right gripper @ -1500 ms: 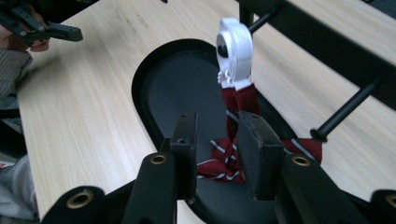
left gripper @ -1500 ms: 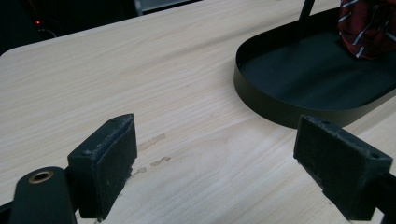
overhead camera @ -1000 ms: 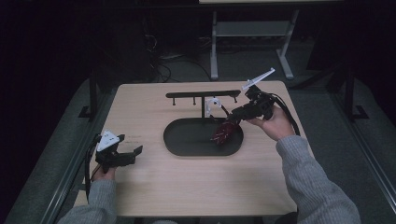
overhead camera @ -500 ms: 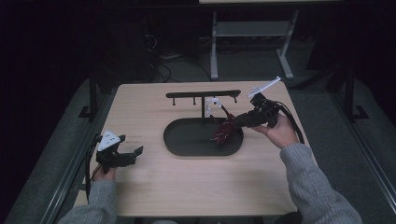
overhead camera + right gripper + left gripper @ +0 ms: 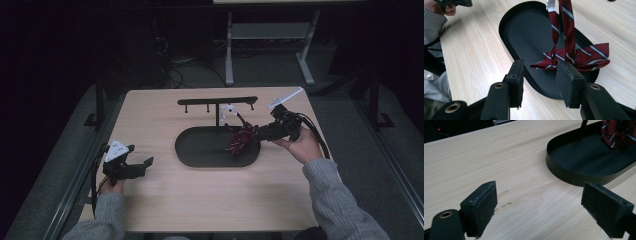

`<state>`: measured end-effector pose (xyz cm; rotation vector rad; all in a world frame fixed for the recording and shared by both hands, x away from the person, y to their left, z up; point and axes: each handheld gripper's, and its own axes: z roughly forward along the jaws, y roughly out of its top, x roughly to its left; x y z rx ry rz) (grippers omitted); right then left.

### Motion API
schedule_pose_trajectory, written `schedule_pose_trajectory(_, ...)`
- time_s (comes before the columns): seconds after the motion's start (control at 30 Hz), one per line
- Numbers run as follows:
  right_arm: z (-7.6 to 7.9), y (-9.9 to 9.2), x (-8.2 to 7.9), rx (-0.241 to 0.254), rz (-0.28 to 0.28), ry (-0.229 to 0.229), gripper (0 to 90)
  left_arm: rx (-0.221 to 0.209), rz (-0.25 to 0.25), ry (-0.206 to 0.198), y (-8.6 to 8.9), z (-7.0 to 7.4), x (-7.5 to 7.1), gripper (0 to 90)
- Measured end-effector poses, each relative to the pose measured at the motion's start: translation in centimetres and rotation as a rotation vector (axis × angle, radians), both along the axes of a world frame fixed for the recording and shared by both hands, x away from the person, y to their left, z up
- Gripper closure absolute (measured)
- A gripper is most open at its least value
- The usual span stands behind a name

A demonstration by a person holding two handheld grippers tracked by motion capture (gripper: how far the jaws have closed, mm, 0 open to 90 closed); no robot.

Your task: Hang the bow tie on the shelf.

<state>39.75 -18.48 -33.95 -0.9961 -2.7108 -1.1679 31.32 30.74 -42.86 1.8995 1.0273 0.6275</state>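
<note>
Bow tie hangs over tray, just beyond the open right gripper

High view: a wooden table (image 5: pixel 200 200) carries a black oval tray (image 5: pixel 200 152) with a T-shaped rack (image 5: pixel 218 101) rising from its far side. A dark red striped bow tie (image 5: pixel 240 141) dangles at the tray's right end, its strap running up to a white loop (image 5: pixel 229 111) at the rack. The right gripper (image 5: pixel 259 133) sits just beside it, pointing left toward the tray. The left gripper (image 5: pixel 142 166) rests on the table, well apart from the tray, so the right hand is much the nearer.

Left gripper view: jaws stand wide apart over bare wood, holding nothing; the tray lies ahead and to the right.

Right gripper view: jaws are parted and empty. The bow tie lies directly ahead and slightly right, its wings spread crosswise to the jaws, its strap running away upward. A forward reach would probably meet the left wing first.
</note>
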Motion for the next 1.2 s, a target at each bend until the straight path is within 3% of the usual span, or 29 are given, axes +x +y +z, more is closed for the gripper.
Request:
schedule_pose_trajectory(0.4, -1.6, -1.9, -0.8, 0.024, -0.037, 0.033, 55.2, -0.005, -0.006, 0.010, 0.0, -0.1, 0.0, 13.0)
schedule_pose_trajectory(0.57, -1.7, -2.4, -1.3, 0.029, -0.054, 0.018, 54.8, 0.003, -0.015, 0.009, 0.0, 0.0, 0.0, 13.0)
schedule_pose_trajectory(0.73, -2.6, -3.0, -1.5, 0.026, -0.070, 0.045, 53.8, 0.006, -0.013, 0.011, 0.0, 0.0, 0.0, 13.0)
schedule_pose_trajectory(0.83, -2.9, -3.3, -1.8, 0.029, -0.082, 0.030, 53.9, 0.004, -0.012, 0.010, -0.2, -0.1, 0.0, 13.0)
schedule_pose_trajectory(0.97, -3.5, -3.8, -1.9, 0.028, -0.096, 0.052, 52.7, 0.005, -0.013, 0.009, -0.2, -0.1, 0.0, 13.0)
schedule_pose_trajectory(1.2, -4.1, -4.8, -2.4, 0.036, -0.116, 0.050, 52.9, 0.011, -0.014, 0.010, -0.2, -0.1, 0.0, 13.0)
